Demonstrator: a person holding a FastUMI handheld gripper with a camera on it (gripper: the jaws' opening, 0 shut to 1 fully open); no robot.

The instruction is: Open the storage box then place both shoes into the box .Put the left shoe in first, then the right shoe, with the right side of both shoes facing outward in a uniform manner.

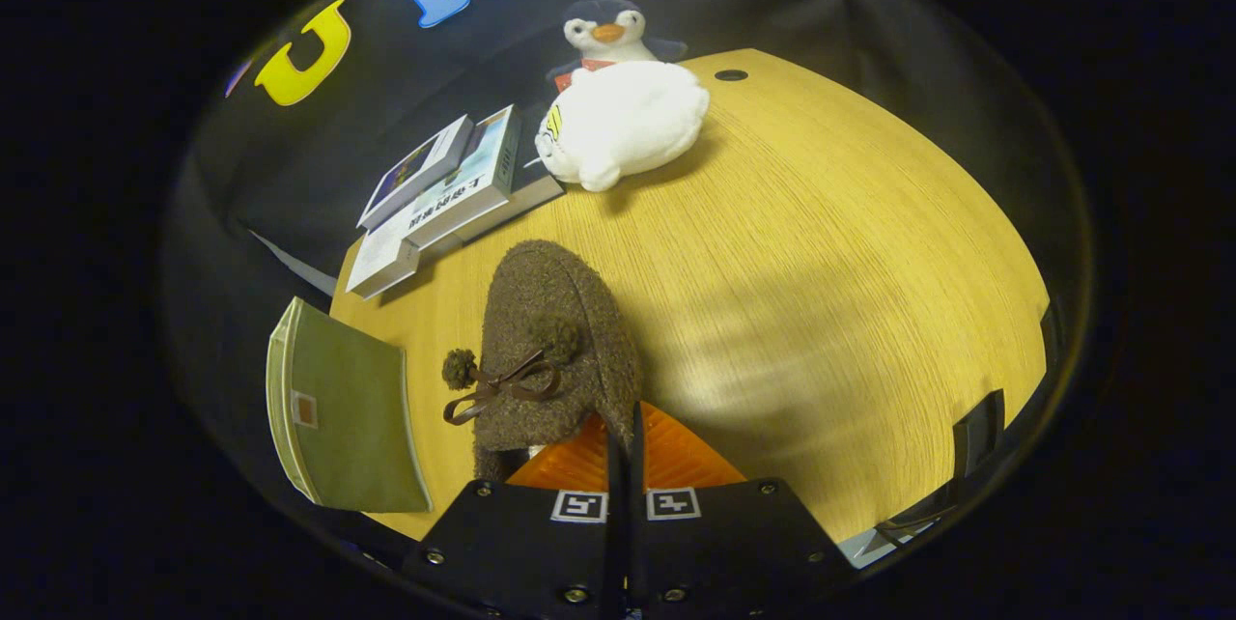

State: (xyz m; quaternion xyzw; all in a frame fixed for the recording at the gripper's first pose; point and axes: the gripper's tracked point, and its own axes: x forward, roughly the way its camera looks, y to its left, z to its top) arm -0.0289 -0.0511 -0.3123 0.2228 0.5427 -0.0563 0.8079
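Brown fuzzy shoe (555,340) on the wooden table (850,292), lifted or tilted toward the camera, toe pointing away; bow and pompoms across the upper. Gripper (623,441) closed, fingers nearly together just behind the shoe's heel edge; grip on the collar likely but hidden by the shoe, so contact cannot be confirmed. Green storage box (343,408) just left of the shoe, at the table's edge, apparently lid-side up; open or not, cannot tell. Stack of books (449,190) beyond the shoe, white plush toy (623,123) and penguin toy (608,29) farther beyond. Handling judgement: light, soft, easily deformed, non-slippery pile; best held at the stiffer heel collar, never by the bow.
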